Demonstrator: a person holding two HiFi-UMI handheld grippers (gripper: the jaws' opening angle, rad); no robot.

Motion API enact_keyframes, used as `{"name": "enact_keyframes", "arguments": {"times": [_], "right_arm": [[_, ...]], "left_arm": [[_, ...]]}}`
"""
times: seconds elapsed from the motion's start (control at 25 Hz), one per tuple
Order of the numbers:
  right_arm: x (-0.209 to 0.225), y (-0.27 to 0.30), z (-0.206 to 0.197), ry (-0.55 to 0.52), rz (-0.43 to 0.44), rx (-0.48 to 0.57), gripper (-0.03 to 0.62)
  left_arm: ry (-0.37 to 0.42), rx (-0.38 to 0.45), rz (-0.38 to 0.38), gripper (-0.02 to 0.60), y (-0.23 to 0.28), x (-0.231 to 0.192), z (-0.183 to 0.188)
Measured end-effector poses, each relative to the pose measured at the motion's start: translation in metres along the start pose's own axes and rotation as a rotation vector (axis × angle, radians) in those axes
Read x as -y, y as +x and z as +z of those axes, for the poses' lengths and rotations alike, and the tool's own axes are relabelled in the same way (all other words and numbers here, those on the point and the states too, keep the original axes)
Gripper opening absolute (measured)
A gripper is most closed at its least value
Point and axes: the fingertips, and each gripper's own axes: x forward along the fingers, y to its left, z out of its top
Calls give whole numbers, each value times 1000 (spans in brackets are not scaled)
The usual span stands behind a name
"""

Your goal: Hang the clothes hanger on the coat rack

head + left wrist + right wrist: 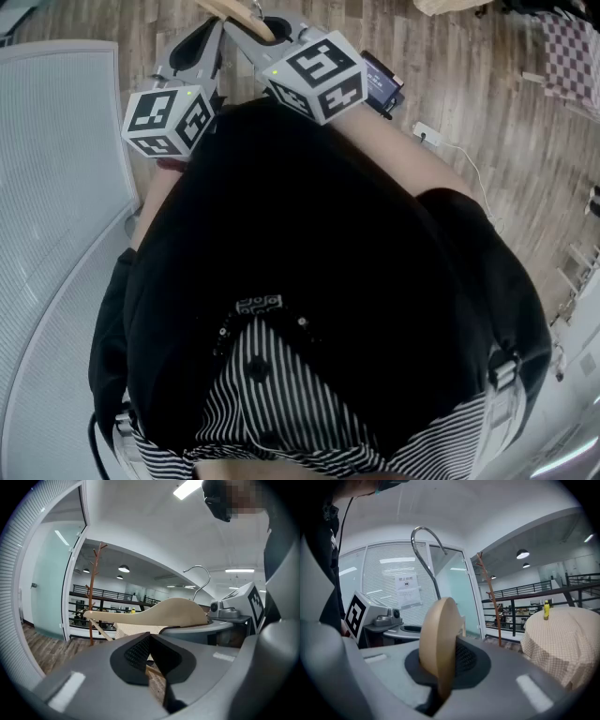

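Carry phase, this was: I had the clothes hanger [436, 637] up in front of my chest, nothing on the coat rack [489, 597] yet. My right gripper [440, 674] had its fingers closed hard on the broad wooden shoulder, edge-on to its camera. My left gripper [151, 662] had its fingers drawn together on what looked to me like the thin lower bar [101, 629], so both ends were under control. The rack stood well apart, a slim brown tree with short upturned pegs, over by the glass partition [51, 588]. Next, I judged, I needed to walk it across, raise it and turn it so the hook's open mouth faced a peg, then lower it on. The hanger itself was pale, smooth, varnished wood, thick and rounded at the shoulder and tapering to the tip, with a bright steel hook [425, 548] standing upright and curling over at the top.
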Motion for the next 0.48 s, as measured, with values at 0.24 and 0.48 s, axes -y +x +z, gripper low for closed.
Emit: {"name": "enact_keyframes", "arguments": {"times": [0.24, 0.48], "right_arm": [[-13, -9, 5, 3, -3, 6, 0], [-10, -5, 7, 6, -1, 2, 1]], "left_arm": [[6, 0, -4, 2, -13, 8, 4], [0, 0, -8, 2, -9, 4, 7]]}}
